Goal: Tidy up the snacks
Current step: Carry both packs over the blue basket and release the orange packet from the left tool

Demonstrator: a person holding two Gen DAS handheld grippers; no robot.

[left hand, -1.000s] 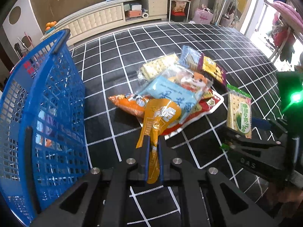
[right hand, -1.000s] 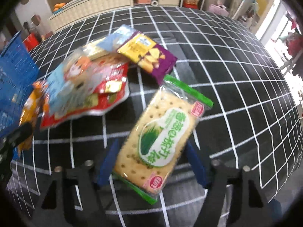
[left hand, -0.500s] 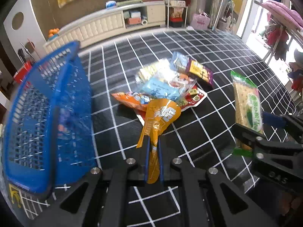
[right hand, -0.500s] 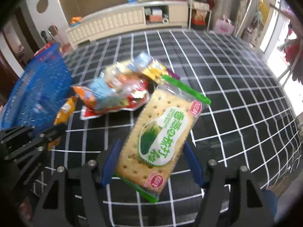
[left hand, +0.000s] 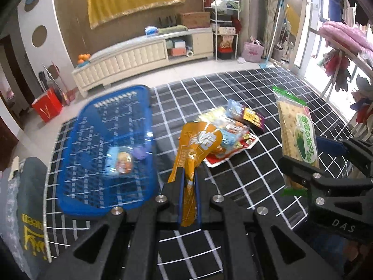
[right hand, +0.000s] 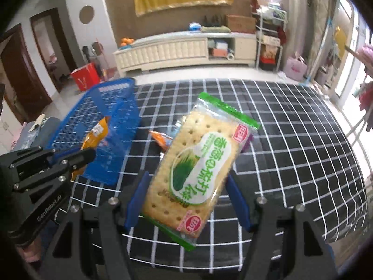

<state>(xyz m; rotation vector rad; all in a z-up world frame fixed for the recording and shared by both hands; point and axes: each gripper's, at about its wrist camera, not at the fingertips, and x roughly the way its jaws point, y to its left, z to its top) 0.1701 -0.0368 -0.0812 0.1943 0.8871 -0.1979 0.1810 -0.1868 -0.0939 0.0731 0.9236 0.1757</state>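
My left gripper [left hand: 188, 175] is shut on the lower end of an orange snack pouch [left hand: 198, 144], held up off the grid cloth. The right gripper [right hand: 188, 186] has its blue pads clamped on the sides of a green-edged cracker pack [right hand: 200, 163], also lifted. In the left wrist view that cracker pack [left hand: 298, 135] stands upright in the right gripper [left hand: 319, 154]. The blue mesh basket [left hand: 105, 151] lies to the left with a small packet [left hand: 119, 163] inside. A pile of snack bags [left hand: 233, 128] lies behind the pouch. The right wrist view shows the left gripper [right hand: 77, 156] beside the basket [right hand: 112, 126].
The black cloth with white grid lines [left hand: 233, 88] covers the work surface, and its near right edge [right hand: 326, 233] drops off. A cream low cabinet [left hand: 139, 56] and a red bag [left hand: 47, 108] stand on the floor beyond. Clothes hang at the far right.
Both grippers have risen with their packs, and the pile and cloth now sit lower and smaller in view. The basket has shifted from close at the left to below and ahead.
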